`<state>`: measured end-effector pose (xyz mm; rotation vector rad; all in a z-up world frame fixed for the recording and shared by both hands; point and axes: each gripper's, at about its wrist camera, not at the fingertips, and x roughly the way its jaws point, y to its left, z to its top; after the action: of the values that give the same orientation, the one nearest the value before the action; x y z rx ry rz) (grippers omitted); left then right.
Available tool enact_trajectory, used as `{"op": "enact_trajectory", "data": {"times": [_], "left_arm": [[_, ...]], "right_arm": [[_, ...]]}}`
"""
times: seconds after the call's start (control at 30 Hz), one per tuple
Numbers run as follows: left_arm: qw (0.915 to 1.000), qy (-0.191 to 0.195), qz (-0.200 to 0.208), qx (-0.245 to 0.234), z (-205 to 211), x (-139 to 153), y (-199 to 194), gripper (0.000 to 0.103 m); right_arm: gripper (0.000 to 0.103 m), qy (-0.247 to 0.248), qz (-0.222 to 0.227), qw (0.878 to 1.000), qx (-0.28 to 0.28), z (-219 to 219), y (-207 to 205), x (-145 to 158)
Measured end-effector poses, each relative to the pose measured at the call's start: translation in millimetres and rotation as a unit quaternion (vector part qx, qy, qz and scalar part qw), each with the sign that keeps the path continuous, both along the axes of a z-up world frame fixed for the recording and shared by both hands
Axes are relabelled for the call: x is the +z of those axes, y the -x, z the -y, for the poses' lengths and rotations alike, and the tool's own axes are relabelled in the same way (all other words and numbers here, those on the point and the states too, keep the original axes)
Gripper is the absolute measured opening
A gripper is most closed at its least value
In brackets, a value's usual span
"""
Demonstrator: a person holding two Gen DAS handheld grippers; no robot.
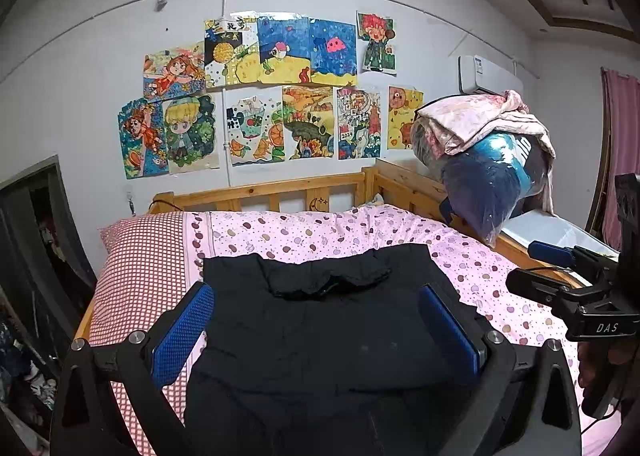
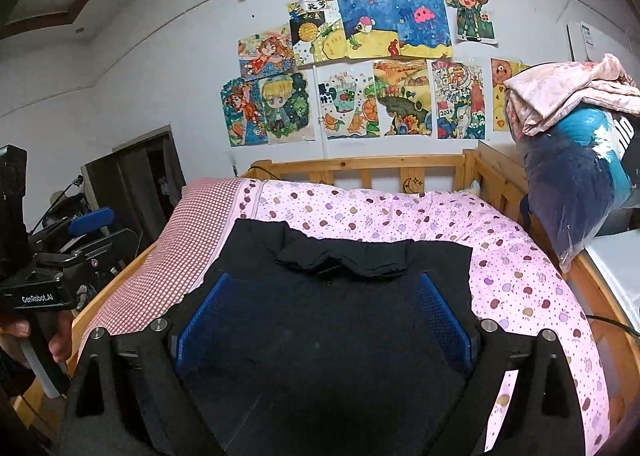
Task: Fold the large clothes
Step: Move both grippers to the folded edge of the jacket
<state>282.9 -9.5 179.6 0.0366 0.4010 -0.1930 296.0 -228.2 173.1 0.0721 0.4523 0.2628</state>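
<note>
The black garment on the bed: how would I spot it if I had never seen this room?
Find the wooden bed under the wall of children's drawings. On its pink apple-print quilt lies the black garment, spread flat with a small flap folded down at its far edge. It is the only dark, unpatterned cloth there, beside the red-checked sheet.

Black garment (image 1: 320, 328) spread flat on pink quilt (image 1: 400, 228), collar end rumpled
</note>
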Motion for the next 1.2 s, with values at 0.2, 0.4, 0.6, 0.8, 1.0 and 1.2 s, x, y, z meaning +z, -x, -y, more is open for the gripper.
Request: {"op": "enact_trajectory", "data": {"times": [0.2,0.4,0.6,0.8,1.0,1.2], "left_arm": [[0.9999,0.015,0.006,0.005,-7.3,-3.5,29.0,0.103],[0.9999,0.014,0.006,0.005,-10.3,-10.9,50.7,0.103],[0.9998,0.021,-0.005,0.003,-14.9,-26.2,71.2,0.103],[0.9996,0.022,-0.014,0.006,-16.4,-42.4,88.3,0.103],[0.9995,0.023,-0.021,0.007,-18.8,-61.6,106.0,0.103],[0.9996,0.017,-0.021,-0.001,-26.0,-85.1,132.9,0.103]], "right_arm": [[0.091,0.01,0.011,1.0,0.006,-3.4,32.9,-2.4],[0.091,0.008,0.016,1.0,0.011,-3.2,60.2,-10.0],[0.091,0.011,0.02,1.0,0.009,-0.4,85.6,-20.7],[0.092,0.022,0.025,0.999,0.008,3.1,110.5,-28.0],[0.092,0.023,0.028,0.999,0.011,6.6,134.3,-34.7],[0.092,0.048,0.022,0.998,0.017,4.8,158.9,-53.4]]}}
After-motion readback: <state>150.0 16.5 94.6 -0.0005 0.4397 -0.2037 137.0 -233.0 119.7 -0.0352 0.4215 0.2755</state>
